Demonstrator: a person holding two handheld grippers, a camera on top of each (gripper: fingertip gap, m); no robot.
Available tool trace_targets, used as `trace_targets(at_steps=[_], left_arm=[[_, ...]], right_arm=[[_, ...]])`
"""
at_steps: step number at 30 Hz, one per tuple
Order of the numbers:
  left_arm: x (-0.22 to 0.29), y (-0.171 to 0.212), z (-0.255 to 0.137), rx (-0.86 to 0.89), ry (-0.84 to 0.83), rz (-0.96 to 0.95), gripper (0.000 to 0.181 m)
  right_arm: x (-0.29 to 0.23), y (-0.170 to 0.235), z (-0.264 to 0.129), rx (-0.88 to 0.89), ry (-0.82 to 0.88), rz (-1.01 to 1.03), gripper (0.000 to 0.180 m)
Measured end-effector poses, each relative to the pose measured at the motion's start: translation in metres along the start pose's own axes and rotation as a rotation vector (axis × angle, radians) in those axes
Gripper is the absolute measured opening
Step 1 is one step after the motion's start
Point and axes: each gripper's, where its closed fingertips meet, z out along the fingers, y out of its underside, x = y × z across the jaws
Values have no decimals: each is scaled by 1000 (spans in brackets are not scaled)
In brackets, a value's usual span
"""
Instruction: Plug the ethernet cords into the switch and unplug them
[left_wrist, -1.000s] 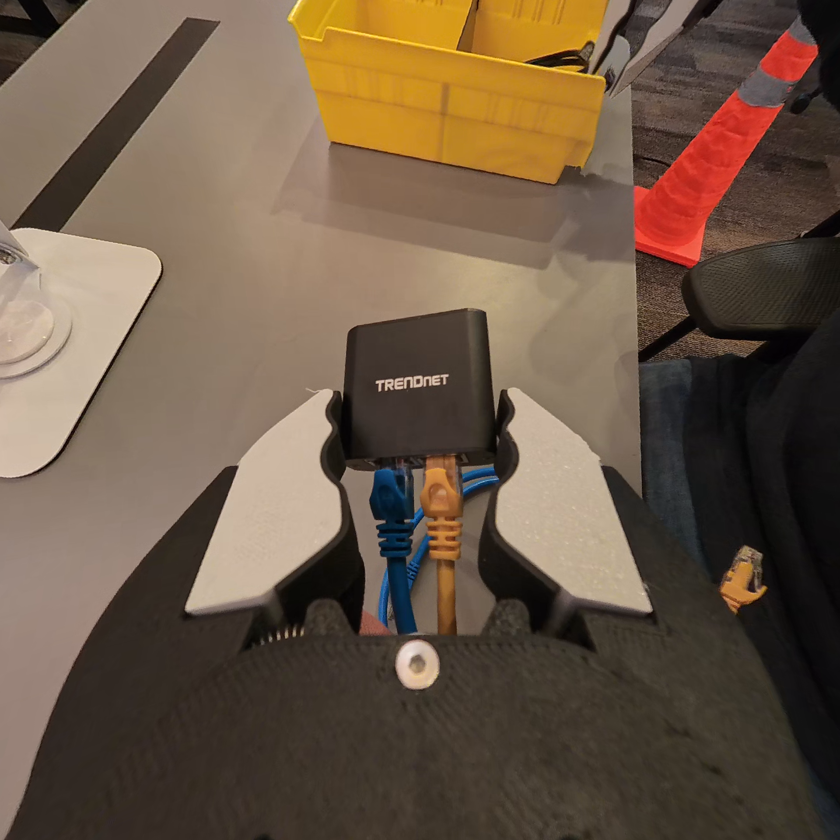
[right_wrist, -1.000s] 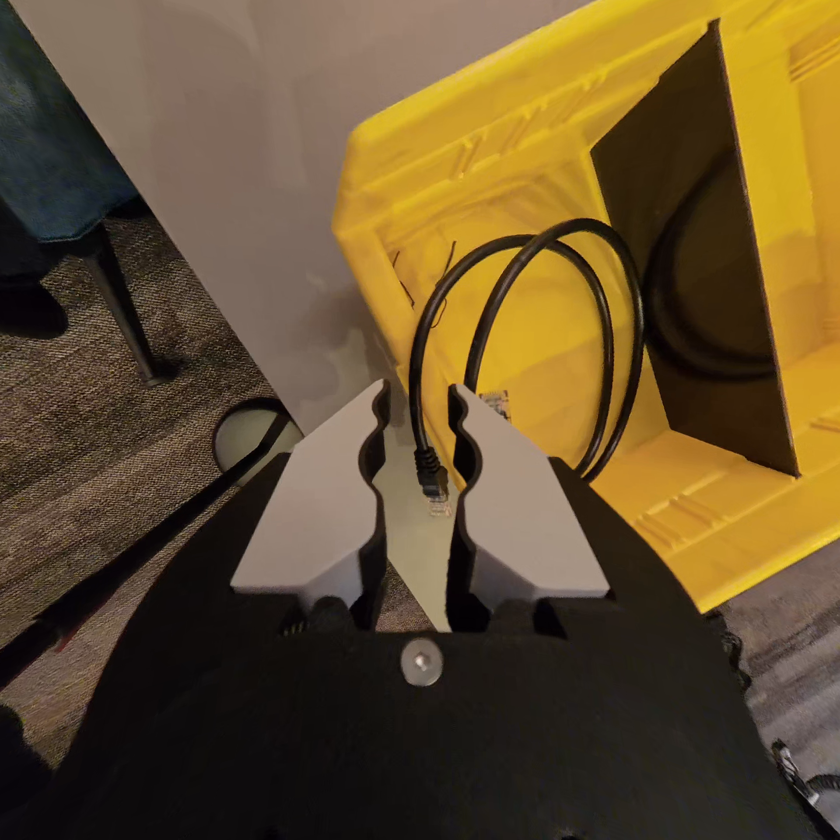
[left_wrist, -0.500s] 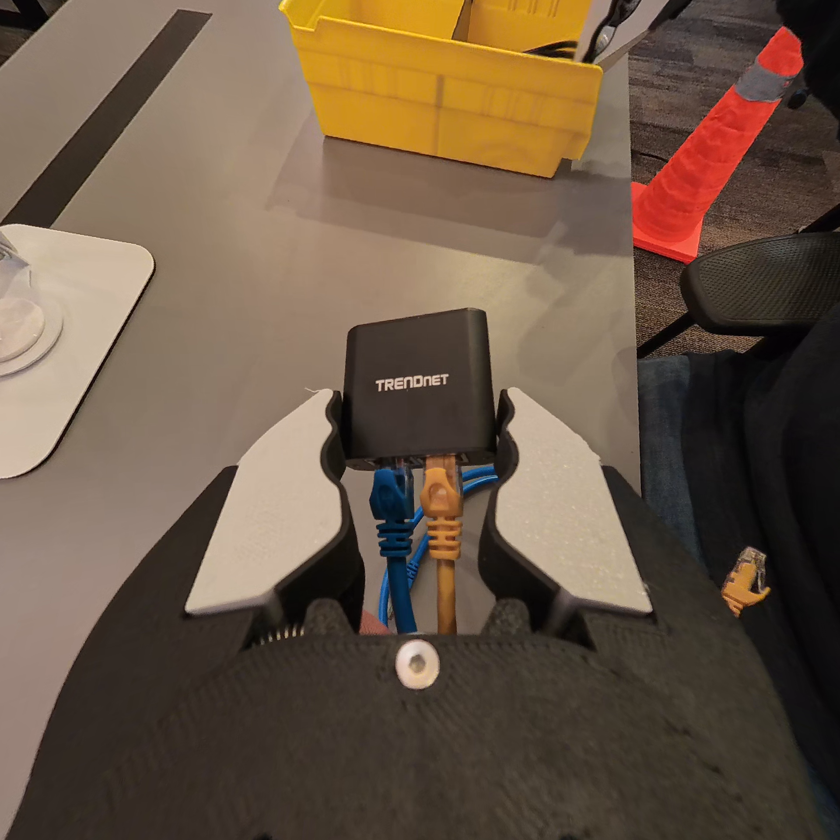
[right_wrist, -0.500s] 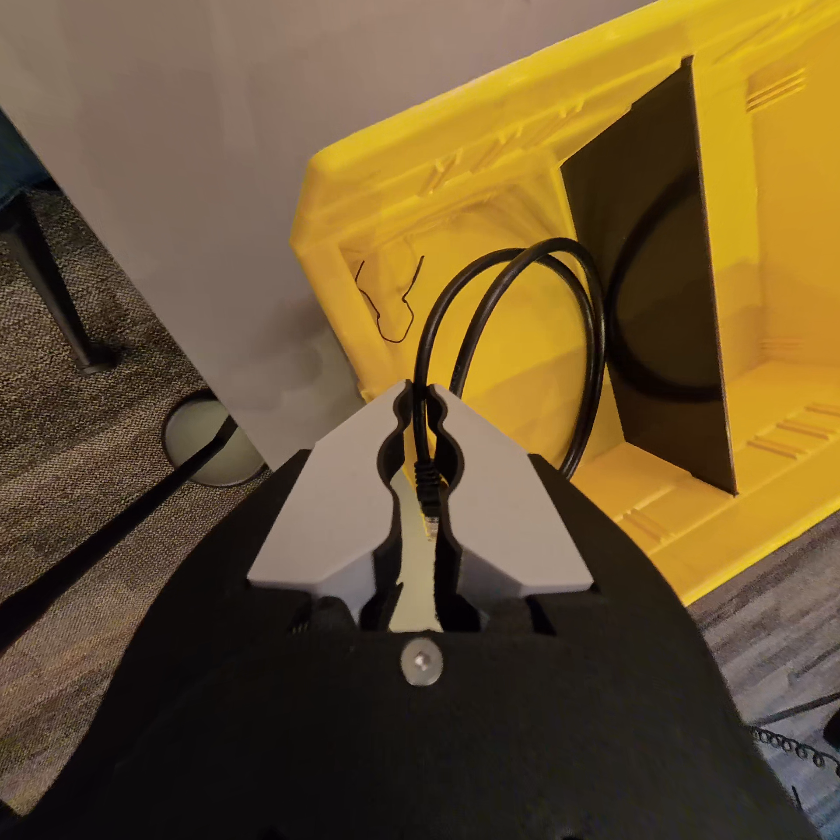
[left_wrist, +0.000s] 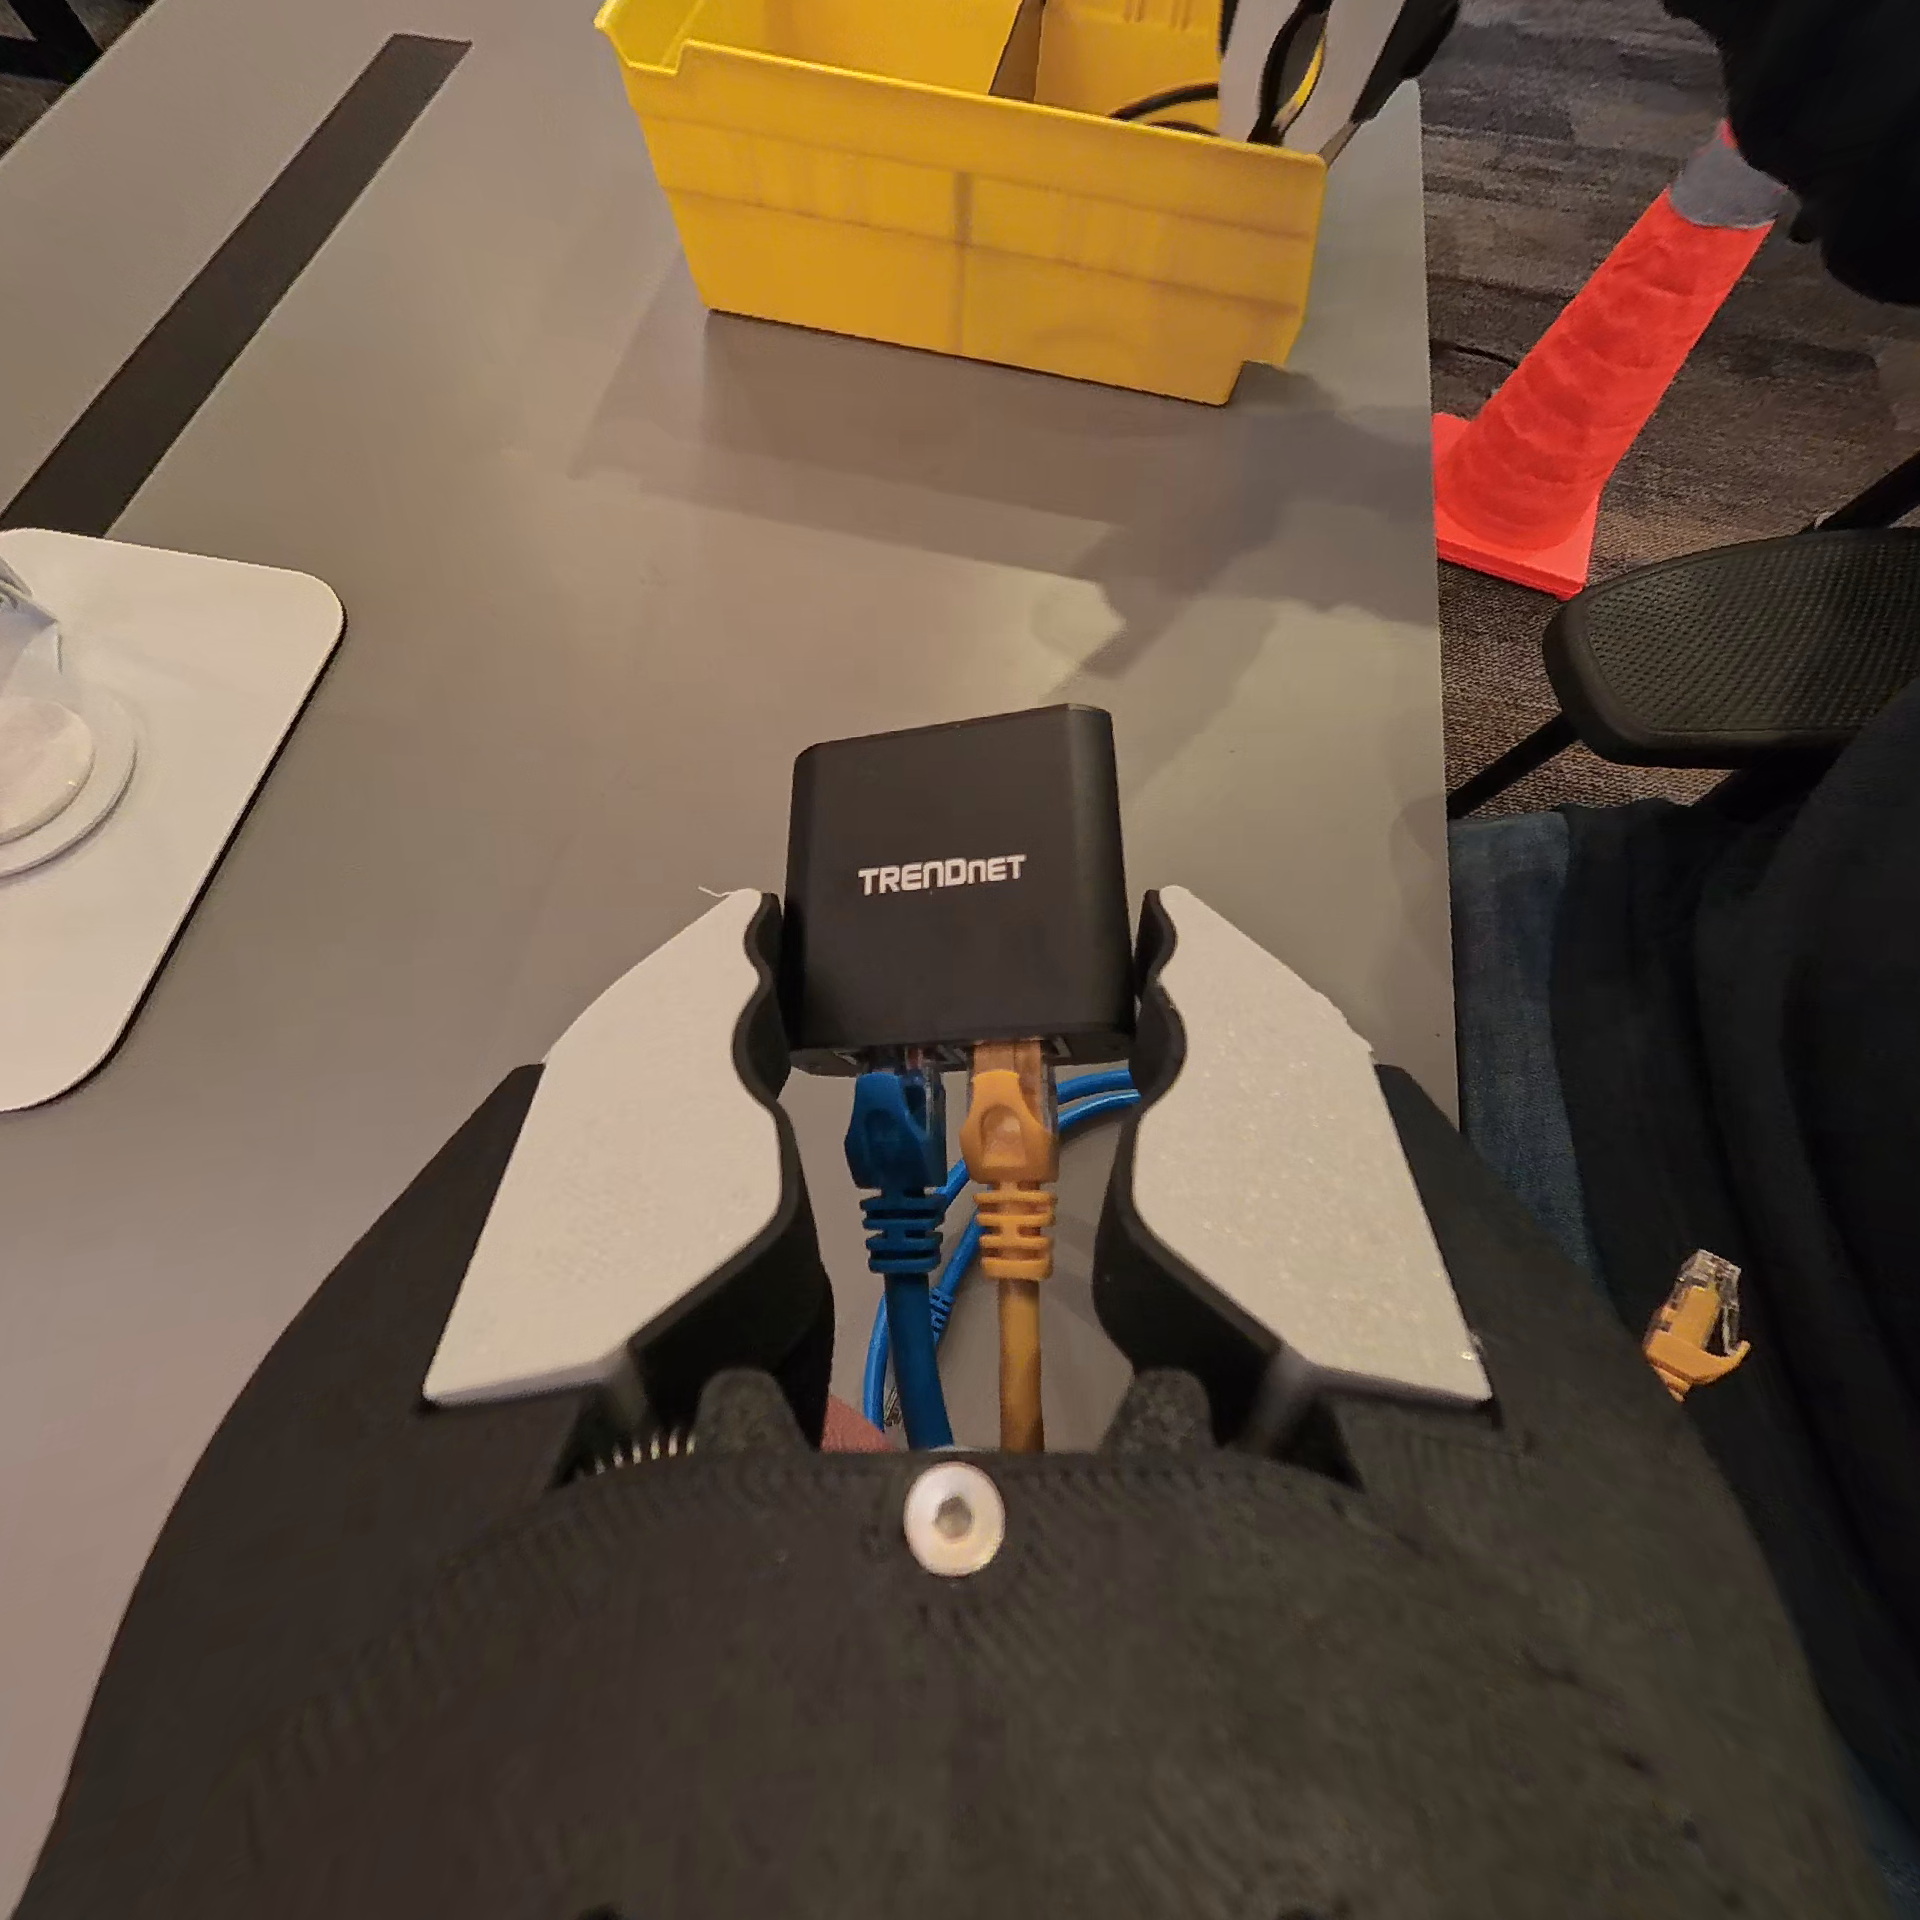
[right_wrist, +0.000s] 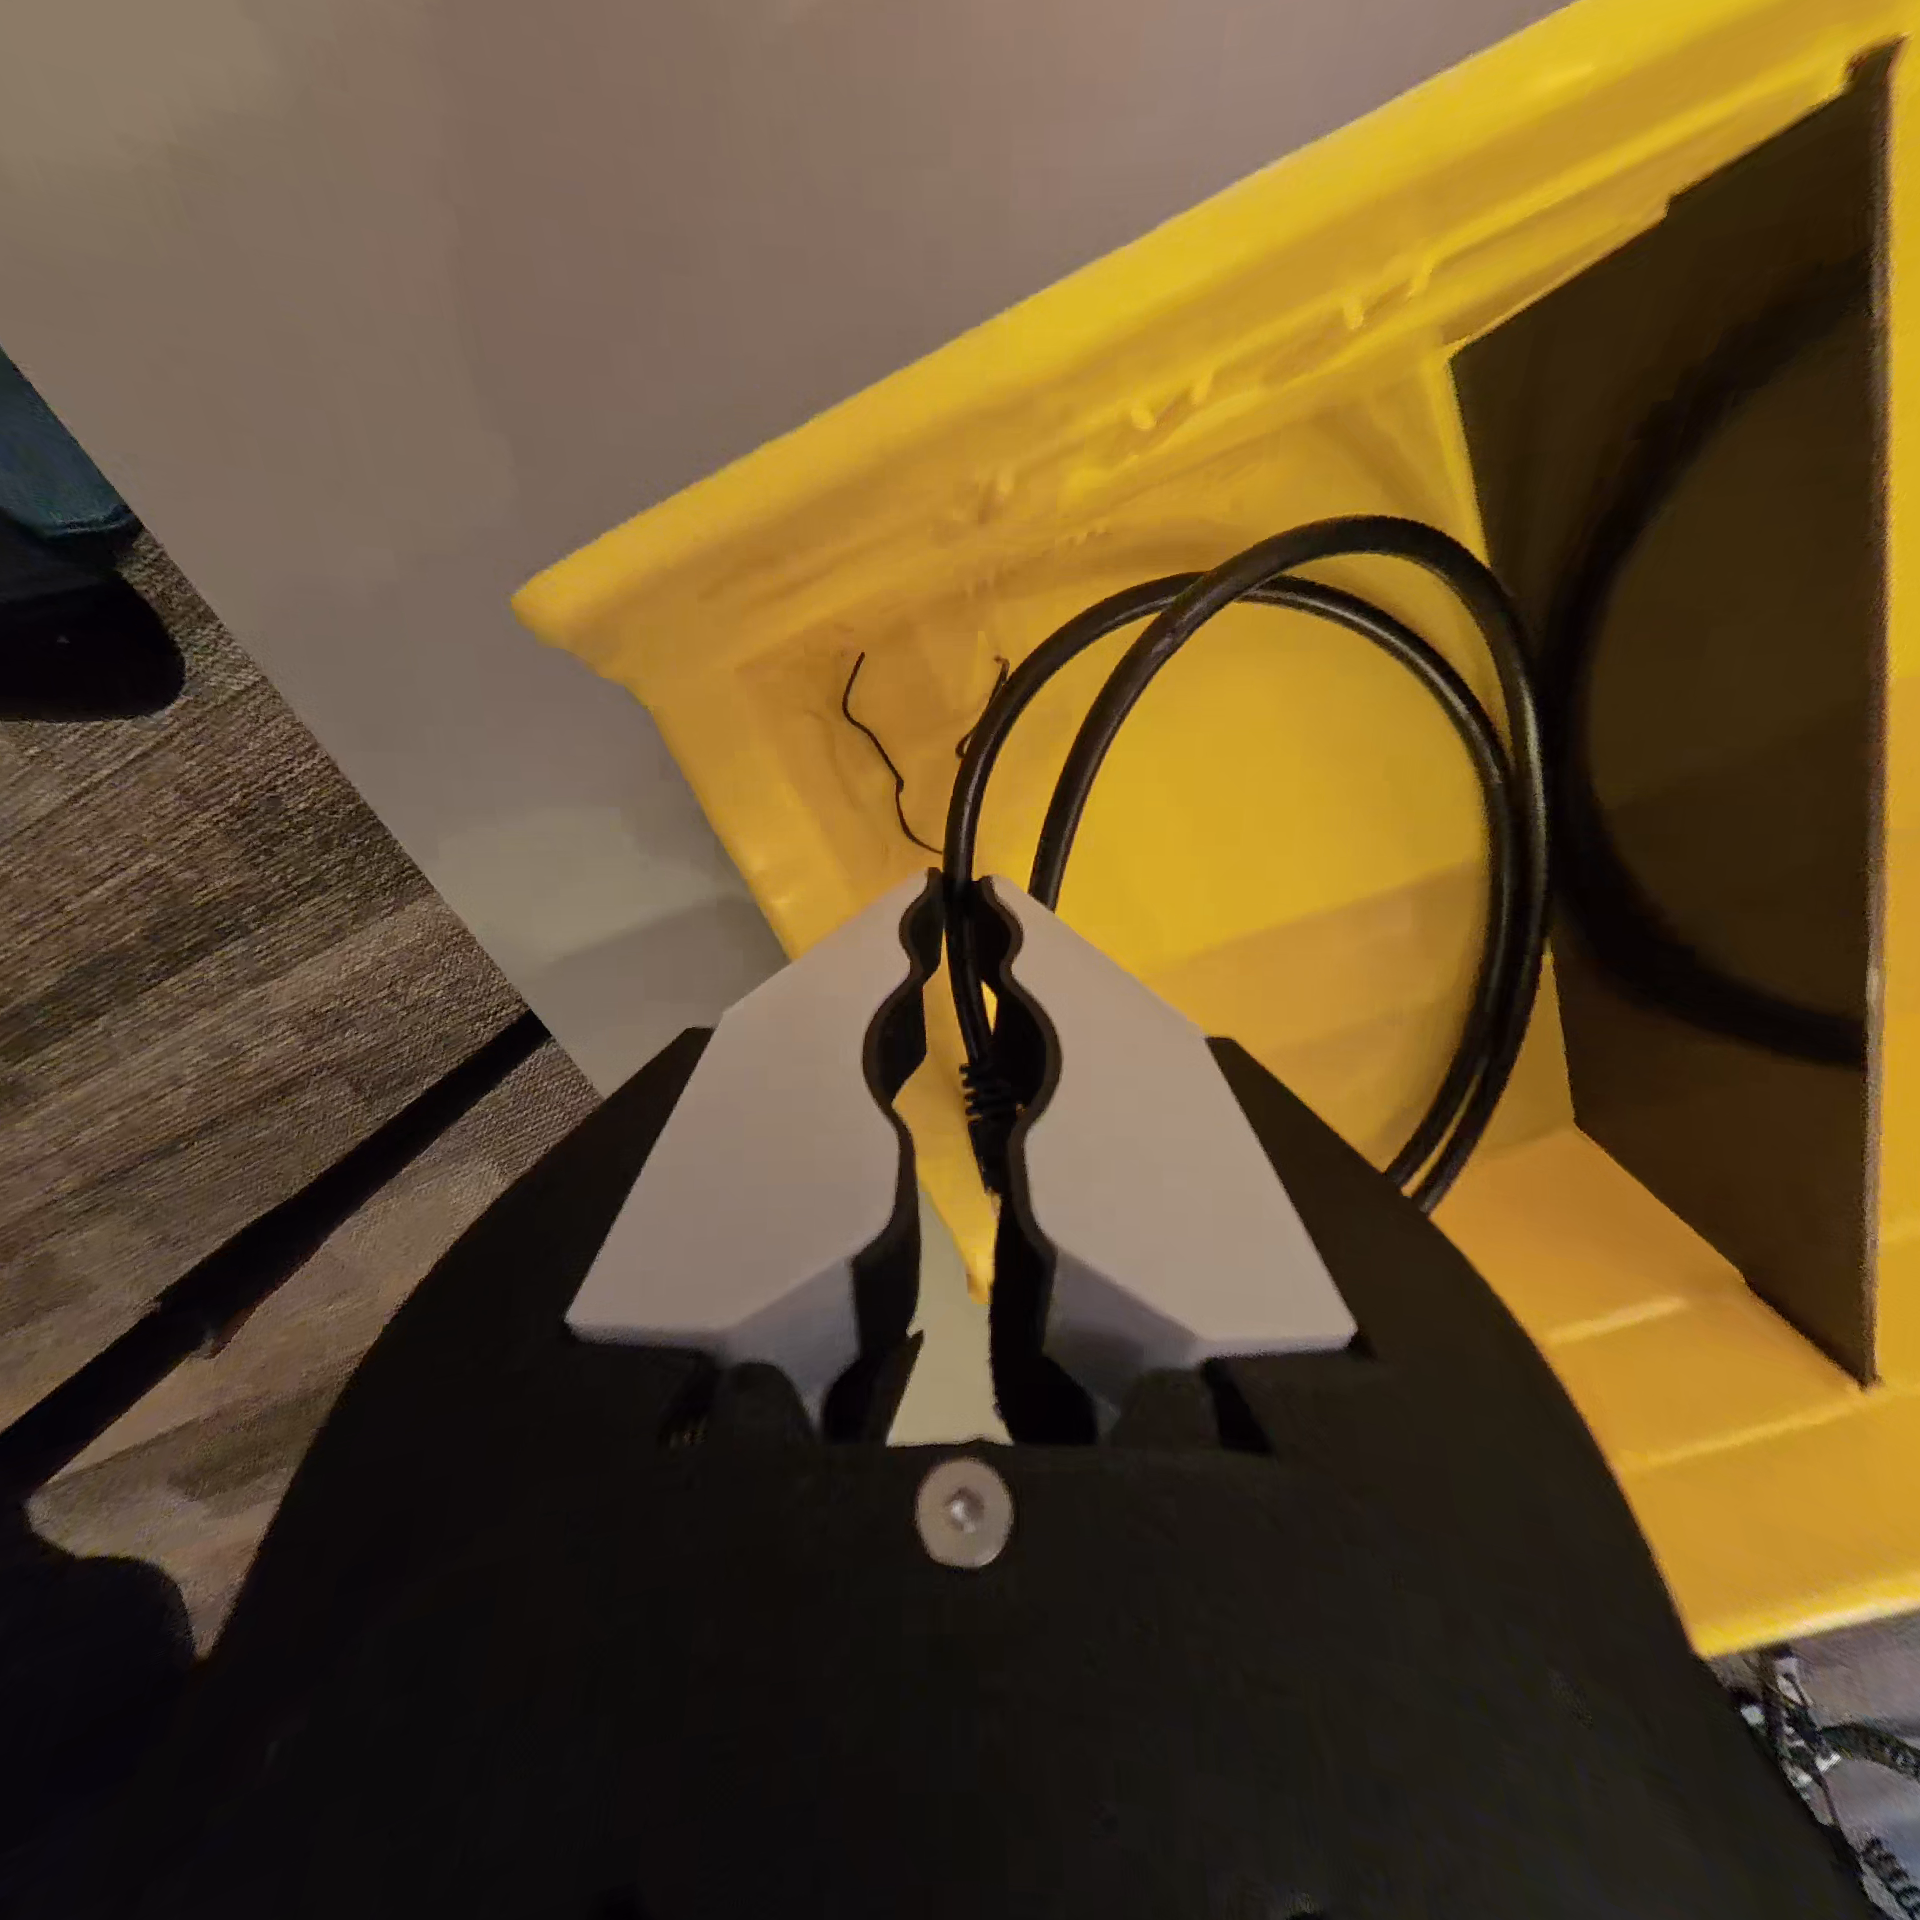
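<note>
My left gripper (left_wrist: 958, 914) is shut on the sides of a small black switch (left_wrist: 951, 831) that rests on the grey table (left_wrist: 520, 582). A blue ethernet cord (left_wrist: 891, 1143) and an orange ethernet cord (left_wrist: 1010, 1143) are plugged into its near face and run back between my fingers. My right gripper (right_wrist: 961, 883) is shut on a black ethernet cord (right_wrist: 1351, 582) just behind its plug, at the near corner of the yellow bin (right_wrist: 1247, 364). The cord loops back into the bin. The right gripper also shows far off in the left wrist view (left_wrist: 1299, 73), over the bin (left_wrist: 966, 218).
A loose orange plug (left_wrist: 1694, 1325) lies on dark cloth at the right. A white mat (left_wrist: 208, 727) with a clear cup (left_wrist: 52, 748) sits at the left. An orange cone (left_wrist: 1590, 364) and a black chair (left_wrist: 1745, 655) stand beyond the table's right edge. A dark divider (right_wrist: 1714, 675) splits the bin. Across from one pair of fingers to the other is roughly 40 centimetres.
My right gripper has closed on the black cord near its plug and drawn it up and towards the bin's corner. The left gripper keeps its hold on the switch.
</note>
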Motion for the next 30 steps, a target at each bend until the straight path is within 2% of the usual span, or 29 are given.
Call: trace_targets(at_steps=[1, 4, 7, 11, 14, 18, 21, 23, 28, 30], left_arm=[[0, 0, 0, 0, 1, 0, 64], [0, 2, 0, -3, 2, -1, 64], [0, 3, -1, -4, 2, -2, 64], [-3, 4, -3, 0, -7, -7, 64], [-4, 2, -3, 8, -12, -6, 64], [-5, -1, -5, 20, -23, 0, 64], [-7, -3, -8, 22, -31, 3, 64], [-8, -6, -9, 25, -34, 8, 64], [-10, -20, -10, 45, -51, 33, 64], [-12, -25, -9, 51, -71, 52, 64]], right_arm=[[1, 0, 5, -26, -14, 7, 3], [3, 7, 24, -127, -55, -7, 4], [3, 3, 20, -122, -69, -26, 4], [2, -4, 3, -80, -76, -16, 17], [6, -6, -13, -67, -45, -8, 38], [16, -14, -47, -6, 112, -16, 41], [20, -46, -92, 134, 324, -48, 38], [11, -84, -116, 266, 435, -109, 42], [-47, -197, -111, 512, 442, -311, 50], [-65, -246, -106, 657, 404, -312, 50]])
